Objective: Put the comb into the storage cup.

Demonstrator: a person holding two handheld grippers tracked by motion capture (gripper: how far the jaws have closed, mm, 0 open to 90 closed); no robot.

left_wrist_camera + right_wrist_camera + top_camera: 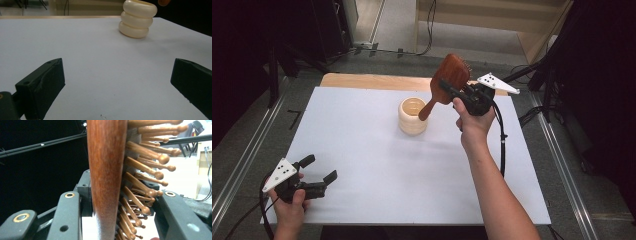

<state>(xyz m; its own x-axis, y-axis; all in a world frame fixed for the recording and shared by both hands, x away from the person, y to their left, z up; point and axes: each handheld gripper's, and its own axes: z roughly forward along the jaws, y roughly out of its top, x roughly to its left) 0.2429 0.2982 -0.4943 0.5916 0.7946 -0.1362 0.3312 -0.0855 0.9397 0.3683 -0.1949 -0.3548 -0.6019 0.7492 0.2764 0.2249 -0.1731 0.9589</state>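
Brush (451, 75) already lifted, clamped at its head in the right claw (458, 91) and tilted so the handle tip hangs just above the cup (412, 116) rim, likely still to be dropped in; left claw (319, 169) wide, idle, well apart from the cup.

Right hand-held gripper (117, 205) is clamped on the wooden hairbrush (107, 170), seen edge-on. One jaw presses the smooth red-brown back on the view's left; the other sits against the bristle side on the right. Brush body runs near vertical through the frame, slightly left of centre. Wooden bristle pins (147, 157) with rounded tips fan out to the right, several jammed against the right jaw. Brass-coloured bushings show on both jaw arms. Dark background left, bright blurred room right.
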